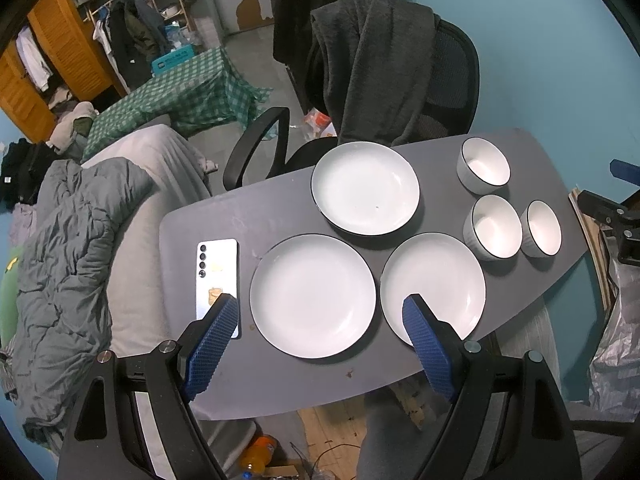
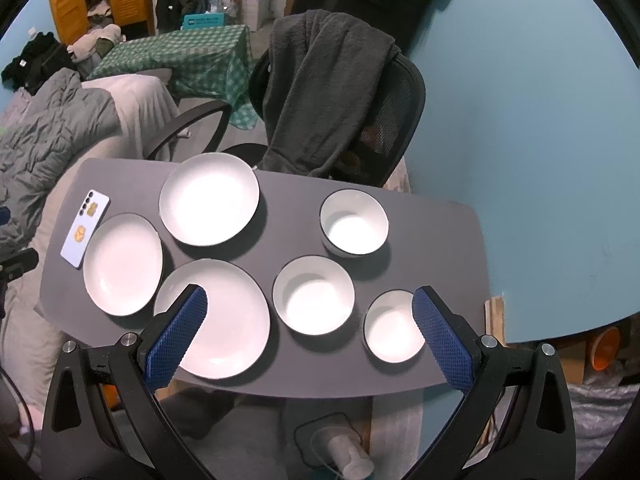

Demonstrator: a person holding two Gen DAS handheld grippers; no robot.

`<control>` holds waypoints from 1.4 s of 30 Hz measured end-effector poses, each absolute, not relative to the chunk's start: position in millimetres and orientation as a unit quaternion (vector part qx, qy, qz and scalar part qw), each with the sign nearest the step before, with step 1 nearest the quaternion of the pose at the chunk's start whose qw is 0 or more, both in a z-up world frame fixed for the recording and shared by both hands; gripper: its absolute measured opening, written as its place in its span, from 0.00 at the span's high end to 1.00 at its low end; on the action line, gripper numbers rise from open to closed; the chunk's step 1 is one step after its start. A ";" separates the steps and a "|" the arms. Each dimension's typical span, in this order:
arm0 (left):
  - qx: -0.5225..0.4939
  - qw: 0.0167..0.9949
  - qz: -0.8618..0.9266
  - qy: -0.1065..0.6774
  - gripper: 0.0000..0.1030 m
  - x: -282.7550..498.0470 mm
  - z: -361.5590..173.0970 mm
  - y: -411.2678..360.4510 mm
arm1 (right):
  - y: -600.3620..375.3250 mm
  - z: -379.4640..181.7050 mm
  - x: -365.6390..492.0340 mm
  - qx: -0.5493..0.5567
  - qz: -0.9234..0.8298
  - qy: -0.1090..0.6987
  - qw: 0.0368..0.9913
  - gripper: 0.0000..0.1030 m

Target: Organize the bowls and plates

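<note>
So nothing is stacked yet, by the look of it. Three round white plates with thin dark rims are laid out on the grey tabletop (image 1: 224,380): a far plate (image 1: 365,188), a near-left plate (image 1: 313,295) and a near-right plate (image 1: 434,280). They're packed close, nearly rim to rim. Off to the right three white ribbed bowls with dark rims are parked: a far bowl (image 2: 354,222), a middle bowl (image 2: 313,295) and a smaller near bowl (image 2: 392,326), each just apart from the next. A pale blue phone (image 1: 218,276) is lying beside the near-left plate.

The left gripper (image 1: 320,304) is held above the near plates, jaws spread wide, nothing in them. The right gripper (image 2: 310,300) is hovered over the middle bowl, also spread wide and empty.

Handling-wise, this stuff looks like glazed ceramic, so it's probably stiff, fairly heavy for a two-finger pinch, slick, and chippable if knocked. The plates are shallow and sit flat, so a rim pinch is likely the only option, one pad under the lip and one on top. The bowls should be easier: the wall can be pinched at the rim, one pad inside and one outside, where the ribbing may help grip. The tight spacing between rims is the thing to watch.
</note>
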State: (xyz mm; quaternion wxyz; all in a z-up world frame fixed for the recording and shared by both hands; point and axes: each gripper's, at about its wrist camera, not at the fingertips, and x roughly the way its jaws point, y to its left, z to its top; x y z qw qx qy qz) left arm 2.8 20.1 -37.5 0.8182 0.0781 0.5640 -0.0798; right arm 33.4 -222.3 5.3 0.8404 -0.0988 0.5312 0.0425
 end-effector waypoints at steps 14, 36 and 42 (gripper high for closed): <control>0.092 0.808 -0.107 0.572 0.17 9.9 -59.3 18.3 | -224.3 -10.7 36.6 -0.097 0.050 0.542 0.833 0.02; 0.142 0.758 -0.205 0.603 0.17 32.7 -157.6 -37.6 | -245.1 -115.2 25.6 -0.034 0.078 0.622 0.779 0.07; 0.159 0.733 -0.231 0.620 0.17 48.9 -193.2 -55.2 | -253.0 -157.8 21.7 0.005 0.071 0.648 0.758 0.13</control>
